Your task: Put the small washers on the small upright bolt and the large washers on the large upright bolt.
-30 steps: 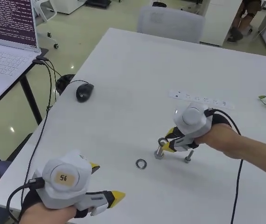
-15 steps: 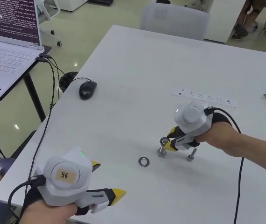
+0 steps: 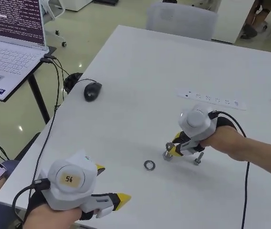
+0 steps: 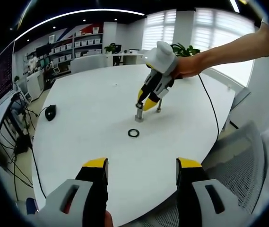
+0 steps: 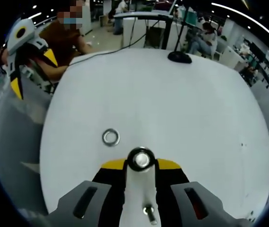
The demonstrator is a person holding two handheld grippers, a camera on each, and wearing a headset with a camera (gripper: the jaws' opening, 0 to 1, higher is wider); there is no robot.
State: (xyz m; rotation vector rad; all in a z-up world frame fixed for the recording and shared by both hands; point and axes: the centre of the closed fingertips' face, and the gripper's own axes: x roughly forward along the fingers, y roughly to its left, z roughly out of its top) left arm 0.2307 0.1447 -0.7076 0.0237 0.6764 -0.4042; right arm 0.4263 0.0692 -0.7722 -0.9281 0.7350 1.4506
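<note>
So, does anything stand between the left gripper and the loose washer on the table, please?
Nothing visible does: bare table lies between the left gripper and the loose washer. The right gripper, large bolt and small bolt stand beyond it.

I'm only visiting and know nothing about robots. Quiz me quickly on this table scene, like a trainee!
1. True or false: the left hand-held gripper is open and holds nothing.
2. How many washers lie loose on the table?
3. What does the right hand-held gripper pinch? A a washer, B the mouse, C a cable.
Key: 1 true; 2 one, the loose washer; 3 A.
</note>
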